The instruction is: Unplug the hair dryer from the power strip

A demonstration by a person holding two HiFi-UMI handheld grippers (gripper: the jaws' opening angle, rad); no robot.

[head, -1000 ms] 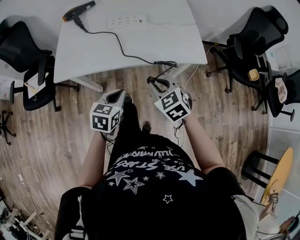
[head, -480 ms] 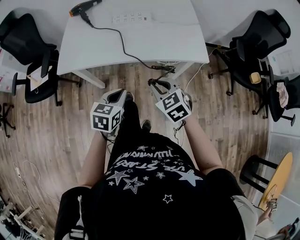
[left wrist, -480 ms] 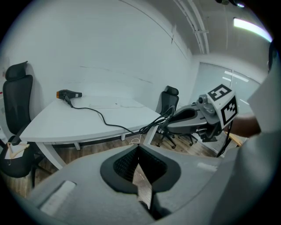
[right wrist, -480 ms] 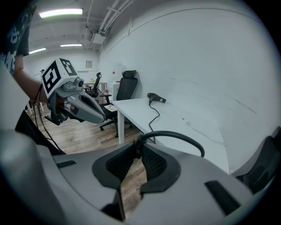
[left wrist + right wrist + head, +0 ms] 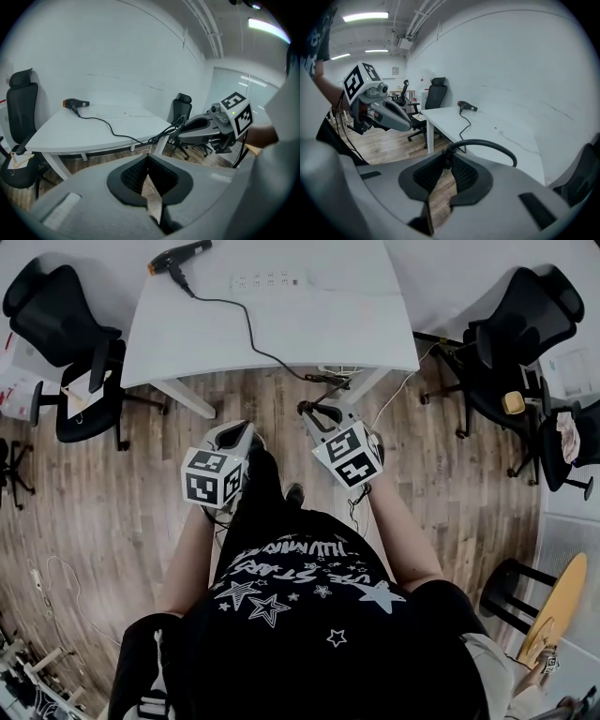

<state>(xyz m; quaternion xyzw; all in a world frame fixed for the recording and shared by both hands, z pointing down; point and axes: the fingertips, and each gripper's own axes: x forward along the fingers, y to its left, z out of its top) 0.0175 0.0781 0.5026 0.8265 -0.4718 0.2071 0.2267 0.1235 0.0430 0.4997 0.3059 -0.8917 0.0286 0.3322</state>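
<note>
Pinching the black cord (image 5: pixel 479 140), right gripper (image 5: pixel 447 157) nearly closed; left gripper (image 5: pixel 147 156) closed, empty

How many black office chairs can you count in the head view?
3. One chair stands left of the white table, one right of it, and a third at the picture's right edge, partly cut off. More may be hidden out of frame.

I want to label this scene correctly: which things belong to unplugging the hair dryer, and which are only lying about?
Belong to the job:
- hair dryer
- its black cord
- white power strip
- right gripper, shut on the black cord

Just lying about:
- black office chair left of the table
- second black office chair right of it
</note>
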